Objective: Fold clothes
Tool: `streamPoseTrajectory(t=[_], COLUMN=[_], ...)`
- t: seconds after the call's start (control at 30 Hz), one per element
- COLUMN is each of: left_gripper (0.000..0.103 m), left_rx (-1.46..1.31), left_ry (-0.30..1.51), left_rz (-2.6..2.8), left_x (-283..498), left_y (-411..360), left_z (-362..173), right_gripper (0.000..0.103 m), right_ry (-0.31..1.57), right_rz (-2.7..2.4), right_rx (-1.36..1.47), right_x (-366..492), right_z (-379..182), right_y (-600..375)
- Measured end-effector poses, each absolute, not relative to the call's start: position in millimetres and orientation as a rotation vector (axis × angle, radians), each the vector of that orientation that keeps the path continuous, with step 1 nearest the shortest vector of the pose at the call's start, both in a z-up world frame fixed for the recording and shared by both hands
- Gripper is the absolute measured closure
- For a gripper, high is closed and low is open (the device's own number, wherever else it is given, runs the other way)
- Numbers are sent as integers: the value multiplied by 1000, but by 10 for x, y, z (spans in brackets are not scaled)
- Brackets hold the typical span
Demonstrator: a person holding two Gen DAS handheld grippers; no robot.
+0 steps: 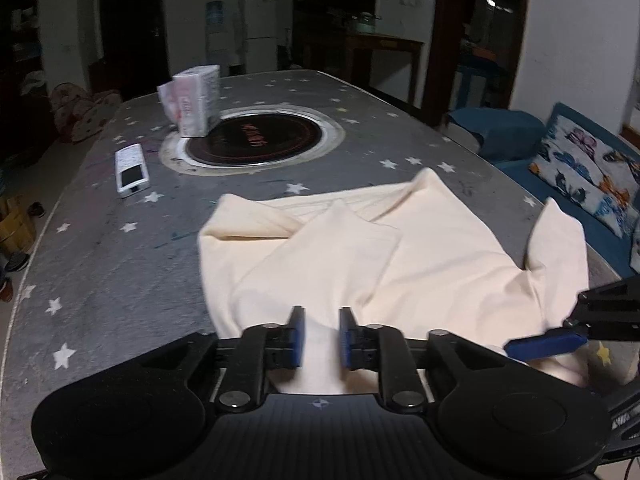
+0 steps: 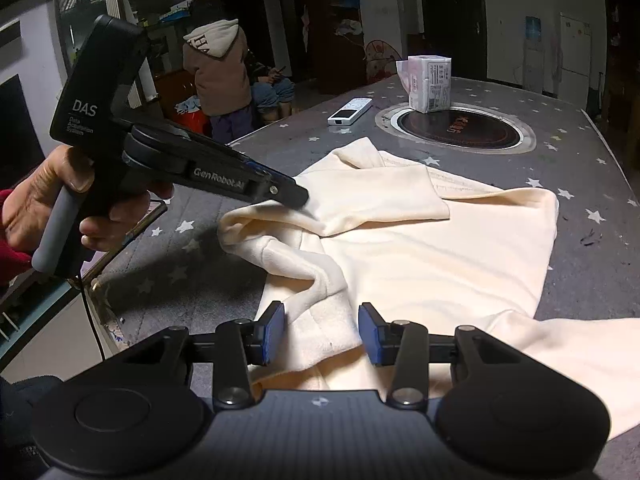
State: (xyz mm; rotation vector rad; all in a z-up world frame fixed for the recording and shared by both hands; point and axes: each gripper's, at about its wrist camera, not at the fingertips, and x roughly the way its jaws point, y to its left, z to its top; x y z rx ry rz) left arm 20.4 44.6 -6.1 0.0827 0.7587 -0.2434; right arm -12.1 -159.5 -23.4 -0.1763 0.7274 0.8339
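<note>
right wrist view — left tongs (image 2: 298,196) angled down onto the cream garment (image 2: 420,256), slightly parted; right tongs (image 2: 322,330) released

I am in a dim home living room: my grey star-printed table (image 1: 100,264) has a round black inset hotplate (image 1: 256,138), with a white refrigerator (image 1: 260,30), a blue sofa (image 1: 508,136) with a butterfly-print cushion (image 1: 588,172), and dark wooden shelves (image 2: 340,20) around.

One cream garment (image 1: 400,256) lies on the desk (image 1: 120,272). Beyond the garment sit one round cooktop (image 1: 256,140), one tissue pack (image 1: 196,100) and one remote control (image 1: 131,168). There are two grippers: left (image 1: 320,334) and right (image 2: 322,332).
</note>
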Motion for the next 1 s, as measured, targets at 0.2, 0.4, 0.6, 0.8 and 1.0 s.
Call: streamPoseTrajectory(t=[0.2,0.4,0.6,0.8,1.0], left_gripper=[74,74,74,90,98], left_rx=[117,136,167,171,134], left_ry=[780,808,808,792,739], left_rz=[-312,-302,-304,-296,-265], left_x=[235,366,395,394,294], left_y=[300,242,193,237,373], left_z=[-109,-245,-316,-326,-230], right_gripper=[61,61,61,65,85], right_ry=[720,706,705,704,703], right_rz=[825,829,811,821,832], right_rx=[-194,-220,-221,-235,-257], right_x=[-135,-186,-174,-184,-213], right_z=[-255,-242,-251,-240,-227], right_y=[-1569,-1567,-1575,-1545,-1498])
